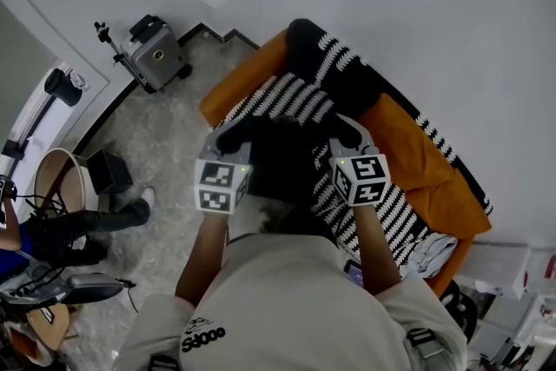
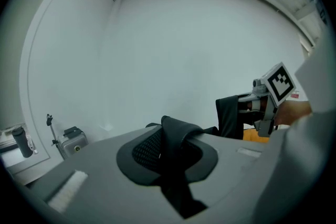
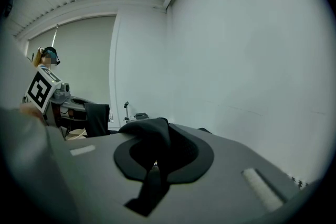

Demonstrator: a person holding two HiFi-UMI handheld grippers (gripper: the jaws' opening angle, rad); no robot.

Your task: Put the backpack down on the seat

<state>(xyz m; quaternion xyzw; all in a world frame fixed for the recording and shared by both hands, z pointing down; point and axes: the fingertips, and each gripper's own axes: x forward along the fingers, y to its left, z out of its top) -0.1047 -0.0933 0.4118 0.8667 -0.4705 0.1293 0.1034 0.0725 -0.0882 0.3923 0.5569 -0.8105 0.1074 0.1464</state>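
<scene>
A black backpack [image 1: 280,162] hangs between my two grippers, over an orange sofa [image 1: 408,148] draped with a black-and-white striped blanket [image 1: 291,100]. My left gripper [image 1: 233,137] is shut on one padded black shoulder strap [image 2: 176,136], which bulges up between its jaws in the left gripper view. My right gripper [image 1: 347,135] is shut on the other strap [image 3: 152,136]. Each gripper view shows the other one: the right gripper [image 2: 265,105] with its strap hanging down, and the left gripper [image 3: 55,97]. The backpack's body hides the seat right below it.
A silver case [image 1: 156,55] and a small tripod [image 1: 109,43] stand on the floor by the wall at left. A black box [image 1: 109,171], a round wooden tub [image 1: 61,178] and a seated person's legs [image 1: 87,226] are at the left. White cloth [image 1: 430,255] lies on the sofa's near end.
</scene>
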